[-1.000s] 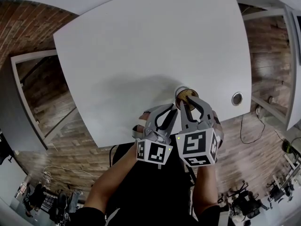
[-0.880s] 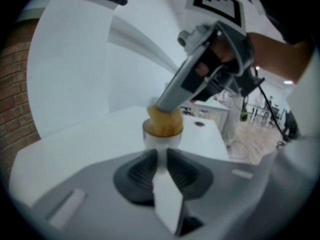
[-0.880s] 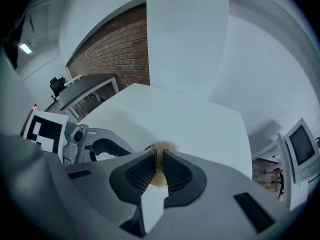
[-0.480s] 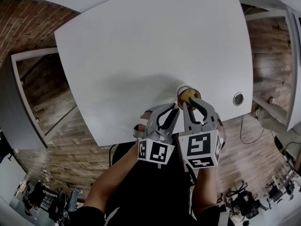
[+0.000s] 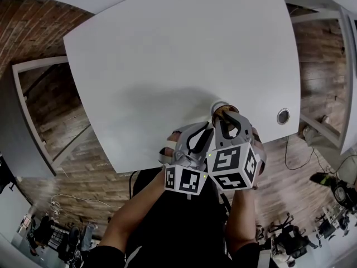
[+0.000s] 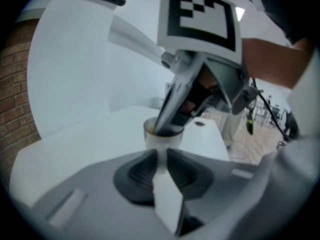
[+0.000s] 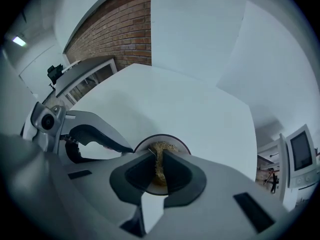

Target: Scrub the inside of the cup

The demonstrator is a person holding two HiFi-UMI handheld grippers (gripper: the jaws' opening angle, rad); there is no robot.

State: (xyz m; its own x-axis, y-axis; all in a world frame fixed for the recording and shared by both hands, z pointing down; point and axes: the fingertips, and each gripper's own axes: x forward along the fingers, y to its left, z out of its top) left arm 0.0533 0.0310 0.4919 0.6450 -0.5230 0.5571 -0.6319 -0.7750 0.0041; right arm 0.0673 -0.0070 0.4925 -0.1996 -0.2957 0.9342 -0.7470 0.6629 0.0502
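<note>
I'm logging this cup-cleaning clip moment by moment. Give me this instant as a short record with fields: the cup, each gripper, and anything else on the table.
Cup: upright on the white table, near its front edge
Left gripper: closed on the cup's near side
Right gripper: closed on a tan scrubber, pointing steeply down
Scrubber: inside the cup's mouth
Other: round cable hole in the table, right of the cup
Stage: scrubbing looks under way
</note>
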